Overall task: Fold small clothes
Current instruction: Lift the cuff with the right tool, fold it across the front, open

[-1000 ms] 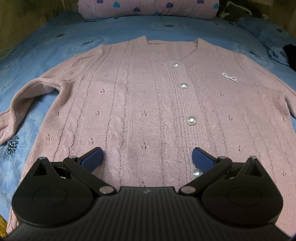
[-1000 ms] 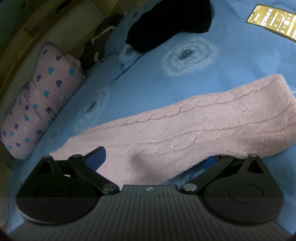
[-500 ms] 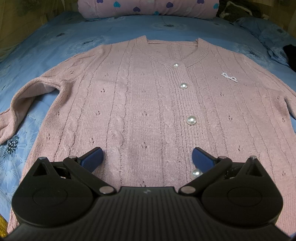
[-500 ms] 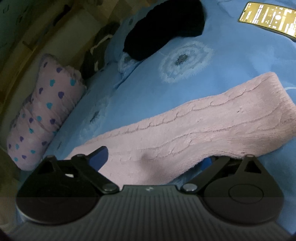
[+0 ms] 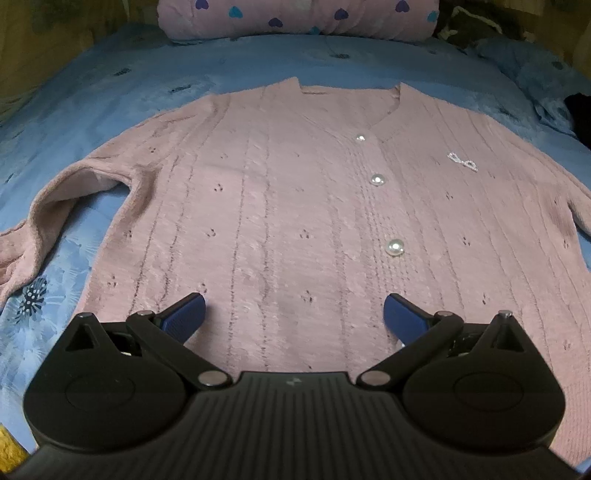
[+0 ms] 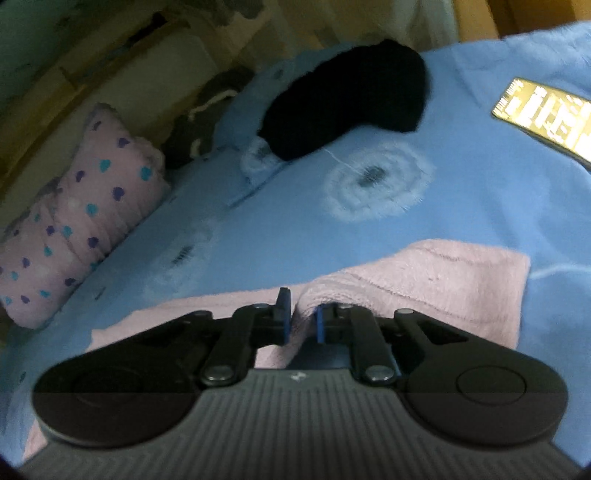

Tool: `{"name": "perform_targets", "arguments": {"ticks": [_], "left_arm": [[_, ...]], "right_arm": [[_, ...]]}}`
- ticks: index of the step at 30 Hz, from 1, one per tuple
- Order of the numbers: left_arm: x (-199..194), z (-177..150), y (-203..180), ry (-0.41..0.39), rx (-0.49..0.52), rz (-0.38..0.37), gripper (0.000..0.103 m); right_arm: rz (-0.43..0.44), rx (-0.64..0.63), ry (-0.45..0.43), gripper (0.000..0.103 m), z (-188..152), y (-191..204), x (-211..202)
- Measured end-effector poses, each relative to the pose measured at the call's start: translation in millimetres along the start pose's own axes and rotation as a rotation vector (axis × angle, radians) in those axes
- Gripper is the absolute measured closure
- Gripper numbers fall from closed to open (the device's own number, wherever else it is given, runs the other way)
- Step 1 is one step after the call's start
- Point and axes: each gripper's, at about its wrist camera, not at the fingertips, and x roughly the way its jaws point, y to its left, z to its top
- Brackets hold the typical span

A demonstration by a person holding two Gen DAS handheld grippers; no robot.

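A pink knit cardigan [image 5: 295, 206] with pearl buttons lies flat, front up, on the blue bed sheet [image 5: 110, 88]. Its left sleeve [image 5: 40, 229] bends down at the left. My left gripper [image 5: 294, 314] is open and empty above the cardigan's lower hem. In the right wrist view my right gripper [image 6: 302, 317] is shut on a pinched fold of the cardigan's right sleeve [image 6: 424, 273], whose cuff end lies to the right.
A pink pillow with hearts [image 5: 295, 18] lies at the head of the bed; it also shows in the right wrist view [image 6: 77, 221]. A black garment [image 6: 351, 96] and a yellow printed card [image 6: 546, 118] lie on the sheet beyond the sleeve.
My right gripper has closed on the sleeve, which was lying loose between open jaws before. My left gripper has drawn back slightly from the cardigan and stays open.
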Motion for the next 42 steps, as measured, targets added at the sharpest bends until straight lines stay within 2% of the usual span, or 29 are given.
{"name": "perform_targets", "arguments": {"ticks": [7, 16, 26, 30, 35, 42], "left_arm": [[-5, 3, 10, -0.014, -0.01, 0.001, 0.0], [-6, 11, 27, -0.025, -0.026, 0.016, 0.0], [-2, 15, 60, -0.03, -0.09, 0.037, 0.0], [3, 14, 73, -0.023, -0.116, 0.042, 0.0], [8, 12, 84, -0.021, -0.131, 0.056, 0.0], [12, 10, 91, -0.026, -0.123, 0.054, 0.0]], "right_arm": [[0.106, -0.132, -0.06, 0.091, 8, 38, -15], [0.231, -0.289, -0.086, 0.091, 8, 108, -28], [0.415, -0.451, -0.087, 0.091, -24, 193, -48], [0.494, -0.533, -0.047, 0.091, -50, 228, -46], [0.555, -0.611, 0.058, 0.091, -97, 254, -31], [0.558, -0.654, 0.216, 0.09, -157, 266, -6]]}}
